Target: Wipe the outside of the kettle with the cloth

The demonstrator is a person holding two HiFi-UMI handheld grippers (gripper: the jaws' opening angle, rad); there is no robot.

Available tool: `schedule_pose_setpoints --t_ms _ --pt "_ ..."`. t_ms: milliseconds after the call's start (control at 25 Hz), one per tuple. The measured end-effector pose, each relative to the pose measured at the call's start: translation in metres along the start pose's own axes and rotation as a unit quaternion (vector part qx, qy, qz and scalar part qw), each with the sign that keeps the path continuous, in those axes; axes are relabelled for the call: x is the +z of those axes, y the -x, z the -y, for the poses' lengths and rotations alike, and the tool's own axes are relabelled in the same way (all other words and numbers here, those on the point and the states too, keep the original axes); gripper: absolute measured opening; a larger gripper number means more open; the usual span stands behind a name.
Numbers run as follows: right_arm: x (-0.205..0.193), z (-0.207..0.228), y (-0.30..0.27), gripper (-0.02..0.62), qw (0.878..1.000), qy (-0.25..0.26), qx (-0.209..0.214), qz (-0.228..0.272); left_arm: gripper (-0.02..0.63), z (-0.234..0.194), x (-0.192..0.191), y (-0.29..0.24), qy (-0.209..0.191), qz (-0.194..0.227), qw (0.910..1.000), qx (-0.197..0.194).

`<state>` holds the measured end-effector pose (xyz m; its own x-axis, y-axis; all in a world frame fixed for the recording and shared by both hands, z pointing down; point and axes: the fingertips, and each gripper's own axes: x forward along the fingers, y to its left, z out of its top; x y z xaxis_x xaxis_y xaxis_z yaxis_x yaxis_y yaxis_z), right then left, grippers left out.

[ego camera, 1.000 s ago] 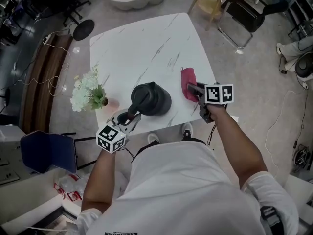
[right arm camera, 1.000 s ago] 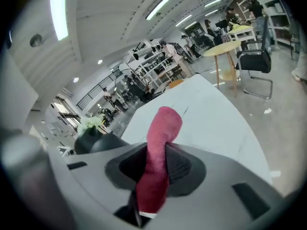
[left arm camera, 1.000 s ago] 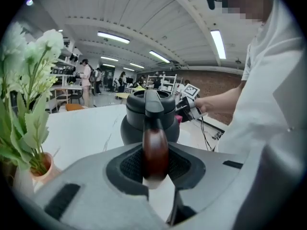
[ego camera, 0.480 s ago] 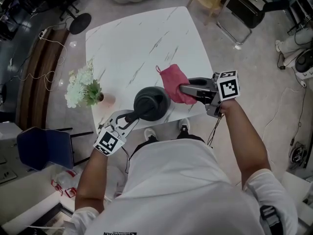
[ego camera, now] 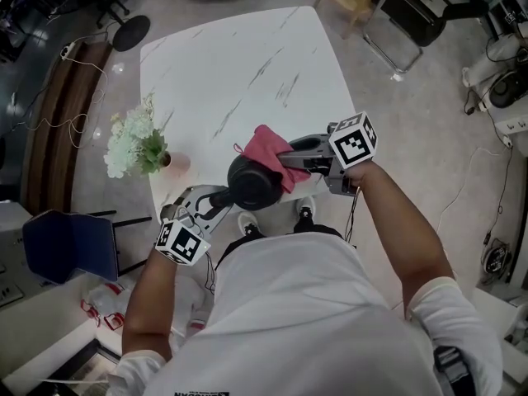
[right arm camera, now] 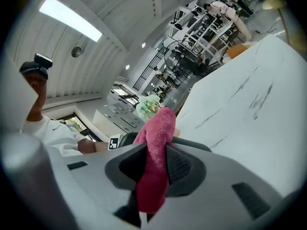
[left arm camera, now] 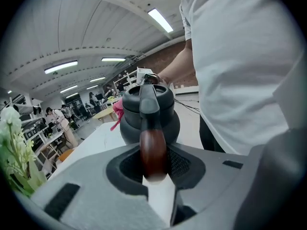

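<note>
A white, grey-veined worktop (ego camera: 247, 64) fills the middle of the head view, and the person (ego camera: 305, 320), in a white shirt, stands at its near edge. The dark kettle (ego camera: 250, 184) is at that near edge, right in front of the person; whether its base rests on the worktop or is lifted off it cannot be told. A bunch of white flowers (ego camera: 132, 143) stands by the worktop's left edge, apart from the kettle. The left hand-held gripper (ego camera: 216, 198) comes in from the lower left. In the left gripper view its jaws stand part-way closed, their pads clamped on the kettle's brown wooden handle (left arm camera: 153, 152), with the kettle's body just beyond. The right hand-held gripper (ego camera: 290, 159) reaches in from the right with its jaws pinched on the pink cloth (ego camera: 266, 148). The cloth bunches up between the pads and hangs out below them. In the head view the cloth lies against the kettle's upper right side.
</note>
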<state>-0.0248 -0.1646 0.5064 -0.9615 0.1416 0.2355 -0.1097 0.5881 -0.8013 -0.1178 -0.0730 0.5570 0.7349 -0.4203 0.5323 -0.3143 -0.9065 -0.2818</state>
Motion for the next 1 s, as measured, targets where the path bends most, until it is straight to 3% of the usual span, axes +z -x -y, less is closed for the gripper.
schedule_pose_setpoints --t_ms 200,360,1000 --pt "-0.01 0.032 0.001 0.097 0.994 0.031 -0.101 -0.034 0.095 0.004 0.003 -0.001 -0.031 -0.007 0.9995 -0.004" --pt "-0.019 0.053 0.002 0.097 0.988 0.033 -0.142 -0.047 0.094 0.006 0.005 -0.002 -0.053 -0.01 0.9985 -0.01" --pt "-0.036 0.112 0.0 0.095 0.968 0.042 -0.231 -0.089 0.095 0.005 0.006 -0.003 -0.063 -0.015 0.9978 -0.015"
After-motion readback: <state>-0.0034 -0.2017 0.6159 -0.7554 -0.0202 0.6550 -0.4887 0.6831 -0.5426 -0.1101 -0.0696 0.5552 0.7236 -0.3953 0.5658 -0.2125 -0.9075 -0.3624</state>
